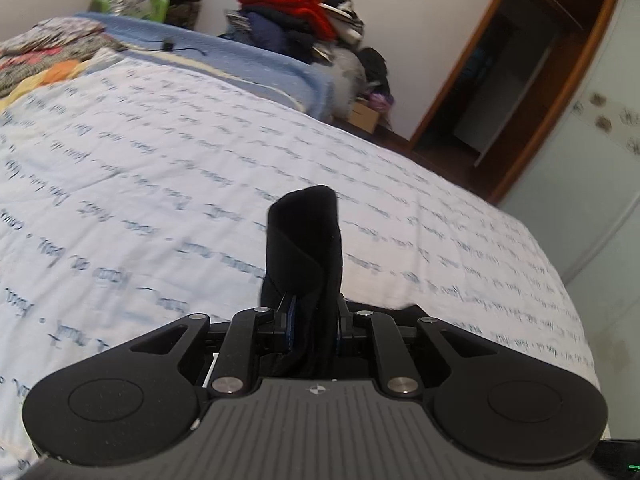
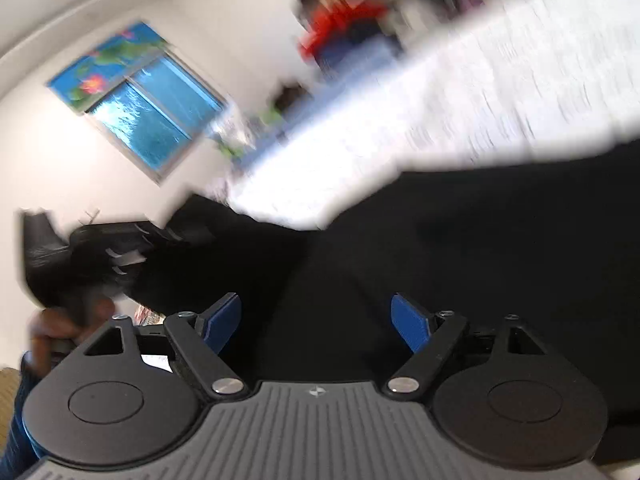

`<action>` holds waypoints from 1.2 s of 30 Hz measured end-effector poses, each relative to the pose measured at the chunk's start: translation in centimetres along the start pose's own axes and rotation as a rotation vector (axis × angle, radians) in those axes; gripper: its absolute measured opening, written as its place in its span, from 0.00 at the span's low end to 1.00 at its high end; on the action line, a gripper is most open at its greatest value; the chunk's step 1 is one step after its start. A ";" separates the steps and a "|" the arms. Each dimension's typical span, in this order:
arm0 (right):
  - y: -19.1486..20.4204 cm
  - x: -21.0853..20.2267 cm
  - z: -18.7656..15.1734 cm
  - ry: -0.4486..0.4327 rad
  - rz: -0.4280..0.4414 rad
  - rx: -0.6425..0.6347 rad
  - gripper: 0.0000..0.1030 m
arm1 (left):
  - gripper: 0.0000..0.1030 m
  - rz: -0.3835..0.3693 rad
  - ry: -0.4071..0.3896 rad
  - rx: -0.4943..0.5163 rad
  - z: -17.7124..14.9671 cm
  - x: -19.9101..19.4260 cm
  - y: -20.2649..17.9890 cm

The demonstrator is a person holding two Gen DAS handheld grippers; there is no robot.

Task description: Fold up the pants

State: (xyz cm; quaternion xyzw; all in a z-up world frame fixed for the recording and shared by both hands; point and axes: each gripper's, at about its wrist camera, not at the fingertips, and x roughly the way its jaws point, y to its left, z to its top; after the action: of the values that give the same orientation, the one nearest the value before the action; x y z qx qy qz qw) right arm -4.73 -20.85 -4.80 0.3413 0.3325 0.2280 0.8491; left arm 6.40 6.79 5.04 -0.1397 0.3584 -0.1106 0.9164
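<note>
Black pants [image 1: 306, 248] sit pinched in the left gripper [image 1: 314, 326], whose blue pads are drawn close on a bunched fold of the soft, matte cloth. That fold stands up past the fingertips as a rounded, rolled tab with a banded edge, its long axis running along the fingers, away from the camera. In the right wrist view the rest of the pants [image 2: 460, 264] spreads as a wide dark sheet over the bed [image 1: 160, 168], heavily blurred. The right gripper [image 2: 316, 324] stands wide open above that cloth, blue pads well apart and gripping nothing. White quilted bedding printed with lines of script covers the bed; a heap of clothes [image 1: 304, 12] rises beyond it.
</note>
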 end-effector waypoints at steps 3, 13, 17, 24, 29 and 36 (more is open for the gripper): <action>-0.9 -0.1 -1.3 -0.019 0.033 -0.049 0.82 | 0.17 0.016 0.015 0.043 -0.8 0.2 -2.3; -7.3 -5.2 -3.0 -0.182 0.377 0.239 0.82 | 0.17 0.006 0.061 0.170 -4.5 0.3 -10.1; -8.6 -9.0 -3.1 -0.288 0.400 0.268 0.82 | 0.17 -0.057 0.081 0.241 -6.5 0.4 -14.7; -12.8 -12.8 -4.3 -0.418 0.369 0.380 0.89 | 0.28 -0.273 0.341 0.294 -13.8 7.2 -19.9; -14.0 -13.0 -3.8 -0.386 0.375 0.389 0.89 | 0.30 -0.401 0.420 0.087 -14.4 8.7 -17.1; -13.8 -12.6 0.6 -0.157 0.292 0.561 0.92 | 0.62 -0.399 0.085 0.128 -12.8 0.5 -13.1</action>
State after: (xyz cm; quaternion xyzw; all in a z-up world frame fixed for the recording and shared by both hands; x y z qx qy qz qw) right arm -10.61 -38.00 -9.39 0.6225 0.2636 0.2201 0.7032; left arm -3.42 -7.88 0.08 -0.1448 0.3544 -0.3184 0.8672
